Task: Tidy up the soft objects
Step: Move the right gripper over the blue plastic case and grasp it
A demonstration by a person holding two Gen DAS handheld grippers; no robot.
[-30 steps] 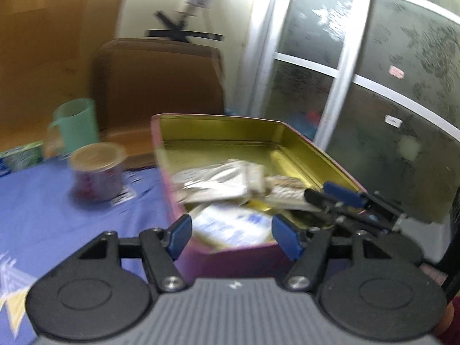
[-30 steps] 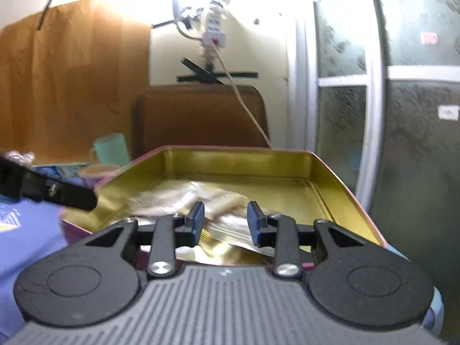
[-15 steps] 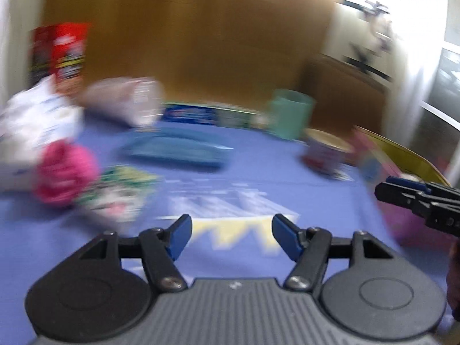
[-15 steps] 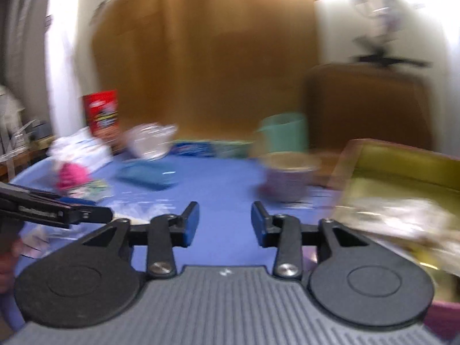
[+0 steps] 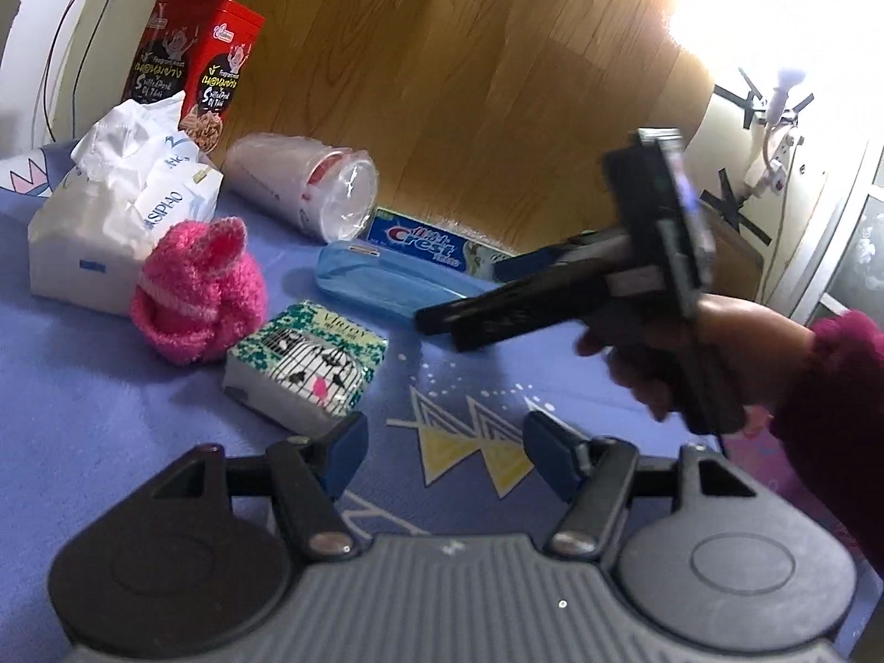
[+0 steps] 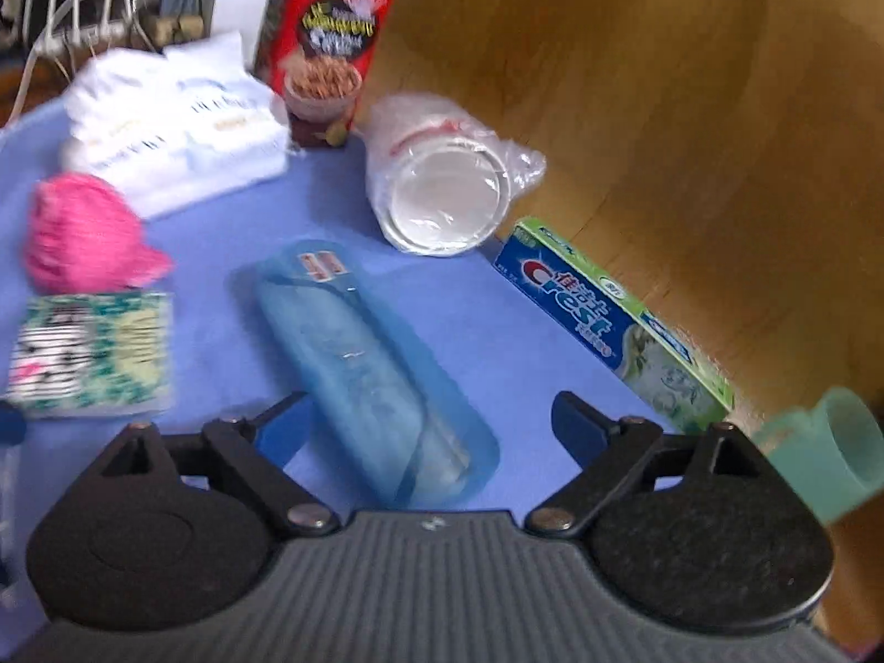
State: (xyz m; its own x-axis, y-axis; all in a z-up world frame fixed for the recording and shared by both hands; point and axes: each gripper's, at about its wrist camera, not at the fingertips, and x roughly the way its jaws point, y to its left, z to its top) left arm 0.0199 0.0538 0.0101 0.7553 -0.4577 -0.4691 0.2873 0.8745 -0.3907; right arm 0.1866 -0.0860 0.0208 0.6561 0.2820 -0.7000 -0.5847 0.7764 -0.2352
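A pink fuzzy sock ball [image 5: 199,298] [image 6: 83,232] lies on the blue tablecloth [image 5: 83,414] beside a small green-patterned tissue pack [image 5: 306,367] [image 6: 91,353] and a big white tissue bag [image 5: 110,210] [image 6: 177,127]. My left gripper [image 5: 445,447] hovers open just right of the tissue pack, with nothing between its fingers. My right gripper [image 6: 425,414] [image 5: 442,329], held by a hand in a maroon sleeve, points down over a blue translucent case [image 6: 375,370] [image 5: 387,282]. Its jaws are opening; the case shows between them, untouched by the pads.
Along the wooden back board [image 5: 497,83] stand a red snack box [image 5: 204,66] [image 6: 331,27], a bagged stack of plastic cups [image 5: 309,188] [image 6: 442,188] on its side and a Crest toothpaste box [image 5: 425,240] [image 6: 608,320]. A teal cup [image 6: 829,453] sits at the right.
Both grippers swung away from the gold-lined tin to the left part of the table. The right jaws spread from narrow to wide. The left jaws kept their gap.
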